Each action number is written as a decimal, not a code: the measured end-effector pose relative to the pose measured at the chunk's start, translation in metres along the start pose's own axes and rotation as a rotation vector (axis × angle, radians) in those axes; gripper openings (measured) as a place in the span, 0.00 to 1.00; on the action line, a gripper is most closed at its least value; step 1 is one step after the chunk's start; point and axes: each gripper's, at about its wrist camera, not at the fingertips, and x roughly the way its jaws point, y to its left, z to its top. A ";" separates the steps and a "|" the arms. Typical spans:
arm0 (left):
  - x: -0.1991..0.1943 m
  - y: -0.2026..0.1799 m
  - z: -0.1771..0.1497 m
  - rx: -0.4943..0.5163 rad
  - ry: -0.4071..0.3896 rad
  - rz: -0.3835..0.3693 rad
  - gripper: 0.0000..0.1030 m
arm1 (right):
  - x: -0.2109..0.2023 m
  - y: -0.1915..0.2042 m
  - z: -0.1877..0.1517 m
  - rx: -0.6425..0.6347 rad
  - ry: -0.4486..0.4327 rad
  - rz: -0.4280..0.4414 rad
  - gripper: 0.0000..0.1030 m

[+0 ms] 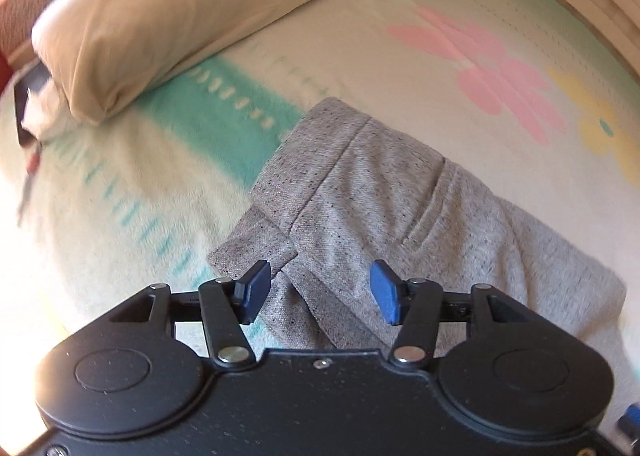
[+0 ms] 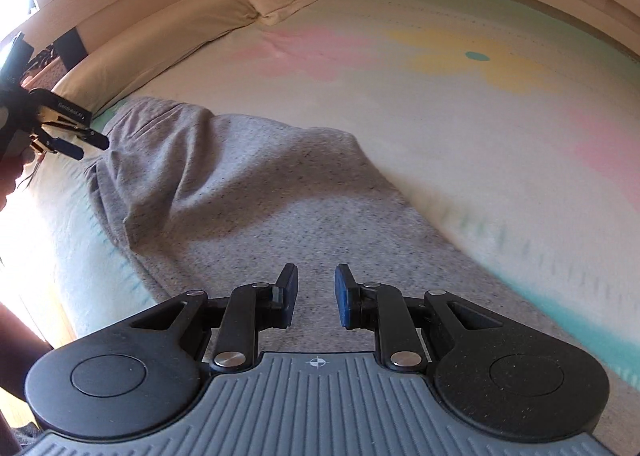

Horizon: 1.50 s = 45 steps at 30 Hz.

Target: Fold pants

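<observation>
The speckled grey knit pants (image 1: 380,192) lie spread on the bed's pale blanket printed with pink and yellow flowers and teal bands (image 1: 400,56), below the long beige pillows (image 1: 172,16), probably laid out flat so the fabric can be doubled over. The left claw (image 1: 320,292) hovers with its blue pads apart and empty over the waistband end, where one corner is turned back and a pocket seam shows; it looks poised to take that edge. The right claw (image 2: 316,296) is likewise parted, holding nothing, low over the leg portion. The cloth is rumpled, humped toward the waist, not yet neatly folded.
</observation>
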 end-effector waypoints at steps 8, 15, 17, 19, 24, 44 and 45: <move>0.011 -0.004 0.006 -0.041 -0.022 -0.070 0.68 | 0.007 0.011 -0.004 -0.028 0.027 0.014 0.19; 0.035 -0.023 0.012 -0.025 0.016 0.012 0.59 | 0.007 0.013 -0.006 -0.035 0.024 0.022 0.19; 0.030 -0.026 0.011 -0.017 -0.023 0.051 0.17 | 0.006 0.017 -0.008 -0.049 0.018 0.026 0.19; 0.022 -0.026 0.011 -0.029 -0.046 0.040 0.07 | 0.004 0.021 -0.009 -0.066 0.010 0.034 0.19; -0.013 -0.015 0.004 -0.065 -0.097 0.001 0.07 | 0.008 0.044 -0.015 -0.177 0.004 0.051 0.19; 0.002 -0.004 0.007 -0.041 -0.045 0.026 0.07 | 0.048 0.095 -0.045 -0.579 0.018 -0.042 0.04; 0.000 -0.004 0.008 -0.043 -0.049 0.020 0.07 | 0.042 0.089 -0.039 -0.539 0.014 -0.020 0.04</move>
